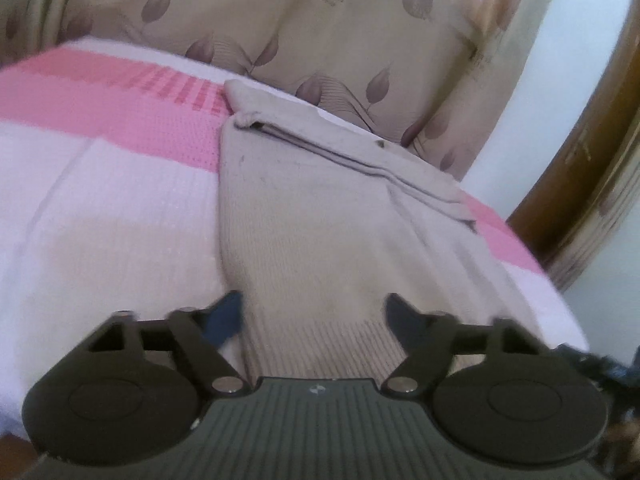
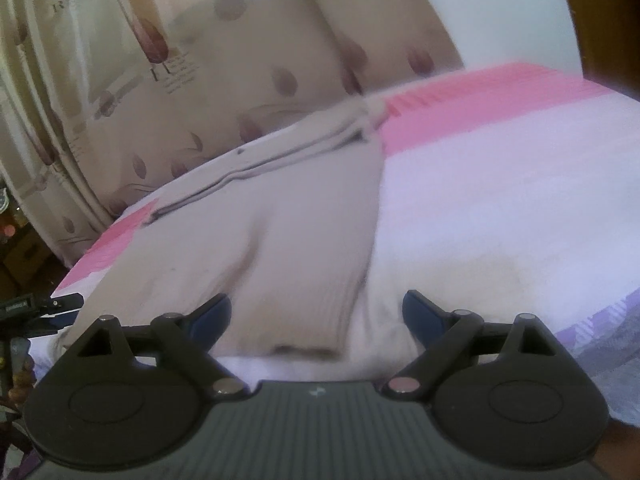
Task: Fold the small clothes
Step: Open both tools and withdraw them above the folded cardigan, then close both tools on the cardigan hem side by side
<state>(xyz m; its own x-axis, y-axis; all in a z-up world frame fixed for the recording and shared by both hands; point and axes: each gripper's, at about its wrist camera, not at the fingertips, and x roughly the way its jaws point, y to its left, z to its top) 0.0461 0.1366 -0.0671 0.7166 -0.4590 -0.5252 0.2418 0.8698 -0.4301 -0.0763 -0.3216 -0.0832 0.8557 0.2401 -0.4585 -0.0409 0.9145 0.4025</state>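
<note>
Both hand-held grippers are spread wide and hold nothing. Left hand-held gripper hangs over the ribbed hem of the beige knit sweater, its dark fingers straddling the hem's left part; whether they touch the knit cannot be told. Right hand-held gripper sits at the same near hem, spanning the sweater's right corner and a strip of bedspread. That pairing reads as a set-up to pinch the two hem corners and carry them toward the collar.

Farther out, the sweater lies flat on the bed's pink-and-white bedspread, its sides apparently already turned in so it forms a narrow strip, with a seam-like edge crossing near the far end. Lying lengthwise away from the cameras suits a bottom-to-top fold.

Beyond the bed hangs a leaf-printed curtain; it bears small printed lettering, too blurred to read. A small pale emblem marks each gripper body, illegible.
</note>
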